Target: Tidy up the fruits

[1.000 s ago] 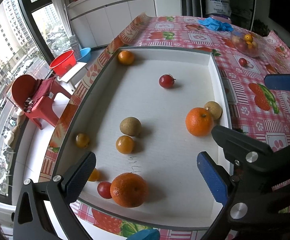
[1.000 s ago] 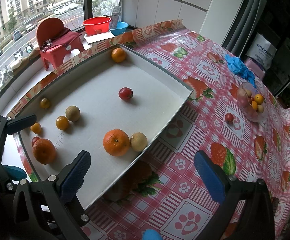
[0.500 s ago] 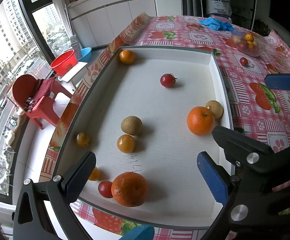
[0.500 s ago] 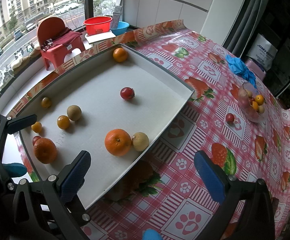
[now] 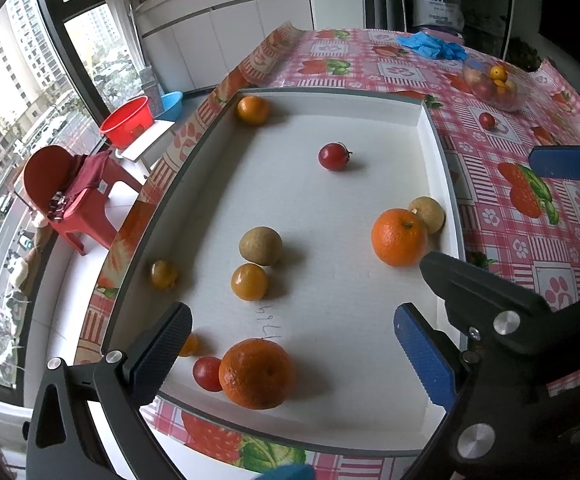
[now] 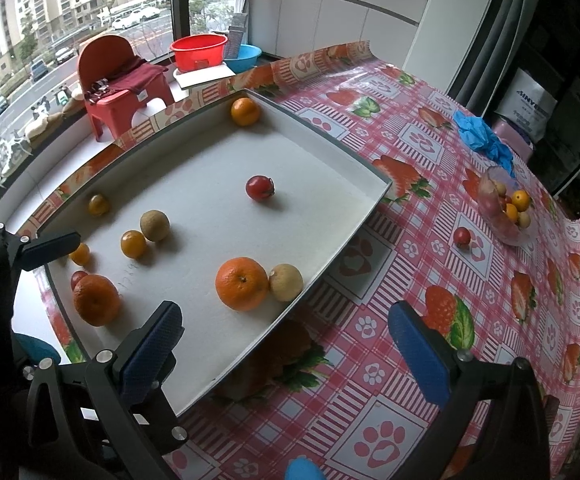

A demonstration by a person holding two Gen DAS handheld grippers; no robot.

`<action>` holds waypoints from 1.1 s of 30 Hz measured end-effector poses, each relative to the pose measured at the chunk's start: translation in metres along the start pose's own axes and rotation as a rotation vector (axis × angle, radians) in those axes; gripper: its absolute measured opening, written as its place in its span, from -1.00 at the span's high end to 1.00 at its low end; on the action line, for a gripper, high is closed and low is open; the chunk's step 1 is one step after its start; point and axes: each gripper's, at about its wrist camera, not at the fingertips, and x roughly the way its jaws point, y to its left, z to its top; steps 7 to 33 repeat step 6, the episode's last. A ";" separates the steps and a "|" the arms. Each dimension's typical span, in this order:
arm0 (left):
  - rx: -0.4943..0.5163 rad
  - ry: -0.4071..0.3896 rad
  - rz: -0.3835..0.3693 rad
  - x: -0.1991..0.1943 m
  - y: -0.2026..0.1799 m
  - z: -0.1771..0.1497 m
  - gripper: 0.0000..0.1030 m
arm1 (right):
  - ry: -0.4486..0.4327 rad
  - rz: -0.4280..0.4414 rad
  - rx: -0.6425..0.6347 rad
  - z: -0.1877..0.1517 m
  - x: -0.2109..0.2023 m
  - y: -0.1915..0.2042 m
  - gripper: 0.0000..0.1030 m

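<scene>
The left gripper (image 5: pixel 292 350) is held wide apart over the near end of a shallow white tray (image 5: pixel 438 160), with nothing between its fingers; the right gripper (image 6: pixel 286 354) is likewise spread wide and empty, one finger over the tray's near corner and the other over the chequered tablecloth (image 6: pixel 410 208). Closest to the left gripper, a large orange (image 5: pixel 256 374) is seen against the near wall of the tray, with a small red tomato (image 5: pixel 207 373) touching it and a small yellow fruit (image 5: pixel 189 345) just beside that, partly hidden by the left finger. Further in, a yellow-orange fruit (image 5: pixel 249 281) and a brown round fruit (image 5: pixel 260 245) lie together near the middle, and another small yellow fruit (image 5: pixel 163 274) rests against the left wall. By the right wall, a second orange (image 5: pixel 399 237) is set touching a pale brown fruit (image 5: pixel 428 214). A red tomato (image 5: pixel 333 156) lies alone past the middle, and an orange fruit (image 5: pixel 253 109) sits in the far left corner. Beyond the tray, on the cloth, a loose tomato (image 6: pixel 461 236) is seen near a clear bowl (image 6: pixel 508 232) holding mixed small fruit, and a crumpled blue glove (image 6: pixel 482 138) lies further back.
</scene>
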 end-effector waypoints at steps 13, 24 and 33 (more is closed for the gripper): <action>0.005 -0.010 0.004 -0.003 0.000 -0.001 -0.97 | -0.012 0.007 0.005 -0.003 -0.005 0.001 -1.00; 0.005 -0.010 0.004 -0.003 0.000 -0.001 -0.97 | -0.012 0.007 0.005 -0.003 -0.005 0.001 -1.00; 0.005 -0.010 0.004 -0.003 0.000 -0.001 -0.97 | -0.012 0.007 0.005 -0.003 -0.005 0.001 -1.00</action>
